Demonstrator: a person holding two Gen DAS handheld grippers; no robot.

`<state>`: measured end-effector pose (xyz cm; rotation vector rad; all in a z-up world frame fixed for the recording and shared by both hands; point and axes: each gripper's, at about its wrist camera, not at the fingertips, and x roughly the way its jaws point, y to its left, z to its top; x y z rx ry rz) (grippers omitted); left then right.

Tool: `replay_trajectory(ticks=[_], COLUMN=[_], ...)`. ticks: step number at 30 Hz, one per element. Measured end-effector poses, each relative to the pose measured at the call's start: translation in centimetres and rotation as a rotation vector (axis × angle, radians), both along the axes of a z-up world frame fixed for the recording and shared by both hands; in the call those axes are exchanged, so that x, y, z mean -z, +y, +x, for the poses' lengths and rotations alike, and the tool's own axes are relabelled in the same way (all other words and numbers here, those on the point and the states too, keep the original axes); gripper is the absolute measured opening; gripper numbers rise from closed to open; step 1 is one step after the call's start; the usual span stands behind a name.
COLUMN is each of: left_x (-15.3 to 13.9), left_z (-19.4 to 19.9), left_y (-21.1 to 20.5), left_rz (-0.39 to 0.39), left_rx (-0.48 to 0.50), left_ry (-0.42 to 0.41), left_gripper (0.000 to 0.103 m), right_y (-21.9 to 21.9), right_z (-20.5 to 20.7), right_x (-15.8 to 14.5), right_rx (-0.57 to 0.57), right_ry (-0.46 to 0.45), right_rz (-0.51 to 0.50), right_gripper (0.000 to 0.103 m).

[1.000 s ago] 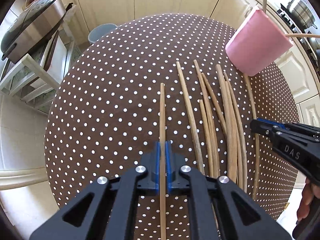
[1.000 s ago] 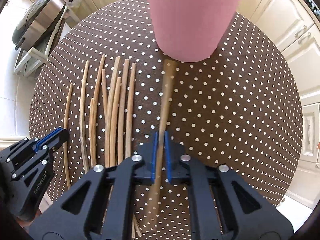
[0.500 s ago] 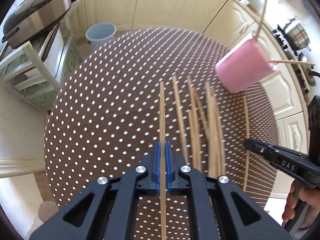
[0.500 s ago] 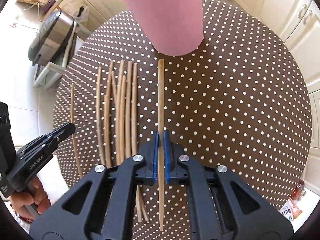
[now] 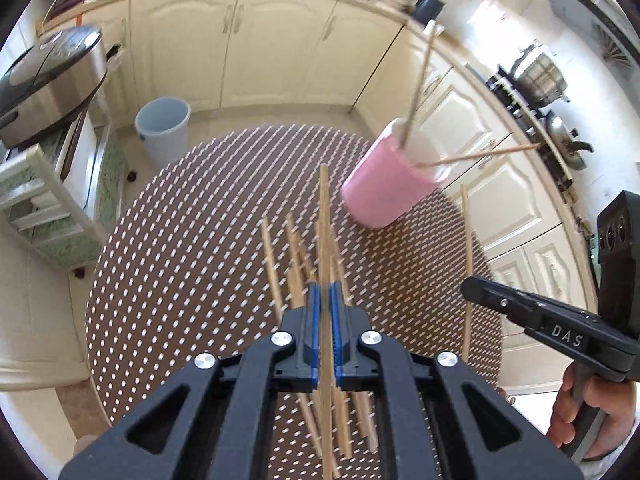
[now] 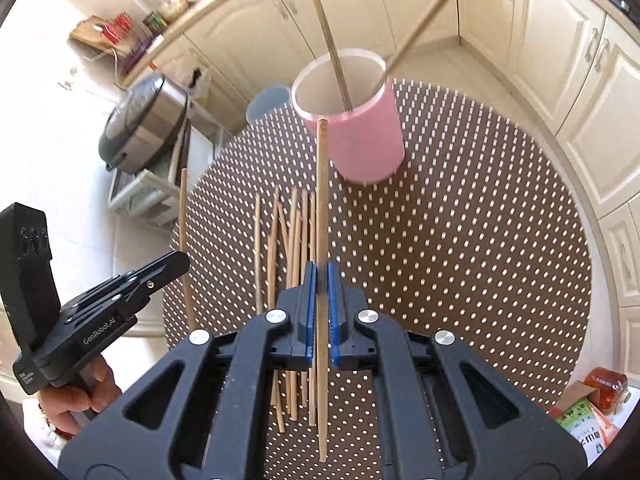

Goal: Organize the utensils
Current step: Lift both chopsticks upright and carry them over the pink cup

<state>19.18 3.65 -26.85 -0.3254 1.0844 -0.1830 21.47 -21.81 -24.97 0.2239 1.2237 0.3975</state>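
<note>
- Our left gripper pinches one chopstick; our right gripper pinches another.
- The loose chopsticks lie on the dotted table, near the pink cup holding two.

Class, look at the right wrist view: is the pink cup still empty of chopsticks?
No. Two chopsticks already stand leaning inside the pink cup, poking out above its rim.
</note>
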Motion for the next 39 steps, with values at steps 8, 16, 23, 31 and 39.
replay_trajectory(ticks=[8, 16, 23, 31, 39], left_x=[-4.5, -8.3, -11.0, -11.4, -10.0], left_z=[1.9, 5.7, 10.0, 14.5, 16.8], left_y=[-2.3, -4.3, -6.3, -7.8, -7.8], left_rz=[-0.051, -0.066, -0.067, -0.032, 0.01], left_rx=[0.022, 0.038, 0.007, -0.061, -0.096], left_ry=[-0.136, -0.254, -0.389, -0.515, -0.565], left_gripper=[0.006, 0.006, 0.006, 0.006, 0.006], right_y=[0.1, -0.3, -0.6, -0.6, -0.6], right_z=[1.4, 4.5, 8.2, 12.1, 14.0], right_x=[-3.9, -6.6, -8.7, -8.5, -7.0], right_rx=[0.026, 0.034, 0.062, 0.109, 0.145], right_ry=[-0.116, -0.219, -0.365, -0.491, -0.562], right_rz=[0.054, 0.099, 0.131, 0.138, 0.129], right_gripper=[0.006, 0.006, 0.006, 0.006, 0.006])
